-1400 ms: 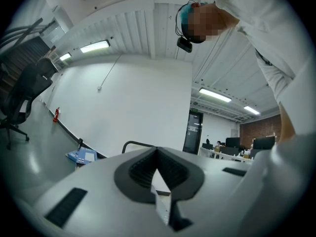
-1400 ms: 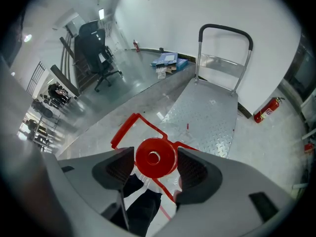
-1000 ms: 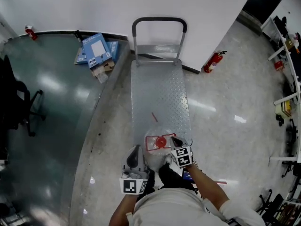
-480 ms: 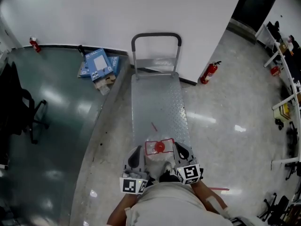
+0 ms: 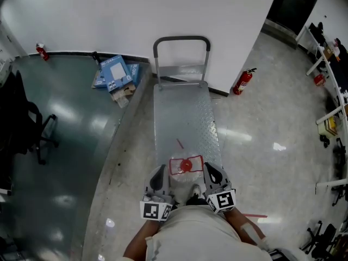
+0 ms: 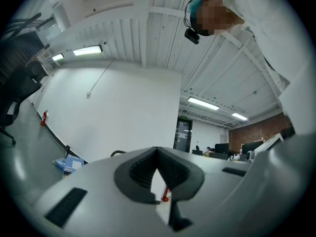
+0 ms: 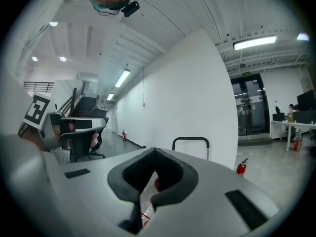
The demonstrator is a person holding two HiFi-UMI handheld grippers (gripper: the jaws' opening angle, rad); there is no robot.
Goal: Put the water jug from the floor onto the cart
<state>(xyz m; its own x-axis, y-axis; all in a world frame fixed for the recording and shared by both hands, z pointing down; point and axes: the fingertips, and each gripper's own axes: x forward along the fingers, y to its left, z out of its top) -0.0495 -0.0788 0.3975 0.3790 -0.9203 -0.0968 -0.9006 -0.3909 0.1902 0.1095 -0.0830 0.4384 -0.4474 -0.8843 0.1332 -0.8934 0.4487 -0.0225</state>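
Left tongs (image 5: 158, 177) pressed together, nothing pinched. Right tongs (image 5: 212, 174) likewise pressed together, jaws empty. Both point far, roughly level, side by side just ahead of person. Jug (image 5: 182, 181) lies between two tongs: left tongs close along its left side, right tongs close along its right side; actual contact unclear. Jug clear, upright, red cap (image 5: 186, 166) on top, over near end of cart (image 5: 185, 113). Cannot tell whether jug rests on deck. Cart handle (image 5: 181, 38) at far end, against wall (image 5: 163, 10).
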